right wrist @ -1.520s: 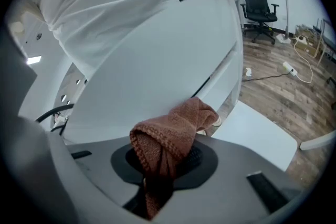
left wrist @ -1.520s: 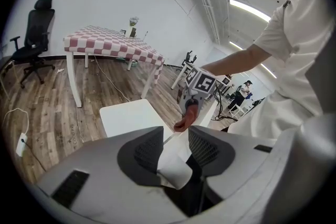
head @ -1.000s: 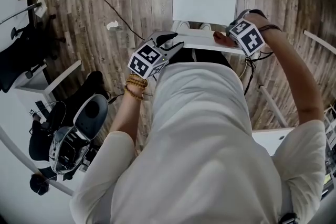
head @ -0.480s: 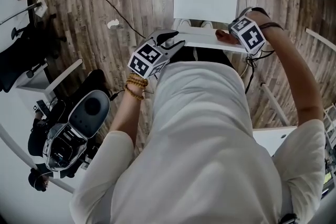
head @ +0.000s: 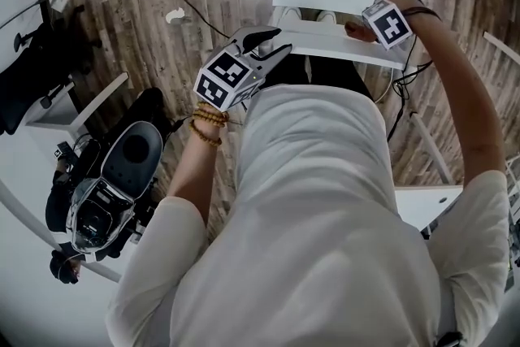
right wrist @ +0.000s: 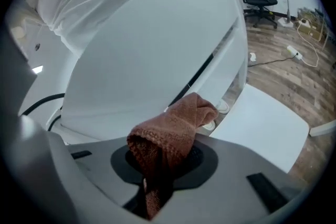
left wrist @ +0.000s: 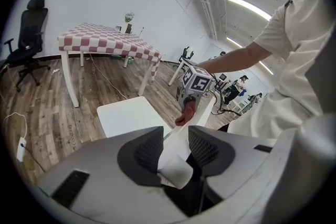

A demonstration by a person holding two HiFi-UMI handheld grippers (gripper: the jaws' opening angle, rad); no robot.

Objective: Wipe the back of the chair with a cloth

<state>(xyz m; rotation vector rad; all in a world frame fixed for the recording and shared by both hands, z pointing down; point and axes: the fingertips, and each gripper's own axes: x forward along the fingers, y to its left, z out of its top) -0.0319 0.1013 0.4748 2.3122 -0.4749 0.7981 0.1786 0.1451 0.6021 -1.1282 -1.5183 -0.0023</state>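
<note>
Since a second ago the right gripper (head: 356, 30) and the chair back (head: 325, 53) have slid higher in the head view. Only the right gripper view shows its jaws clamped on the bunched brown cloth (right wrist: 173, 128), which lies against the back's top edge. The left gripper view shows the left gripper (left wrist: 176, 153) pinched narrowly on that edge's end, and its marker cube (head: 226, 81) carries black-and-white squares.

rust-brown cloth (right wrist: 173, 131) on white chair back (head: 325, 45)

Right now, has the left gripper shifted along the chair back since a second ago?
No. The left gripper stays clamped at the left end of the chair back; only the head view shifted.
</note>
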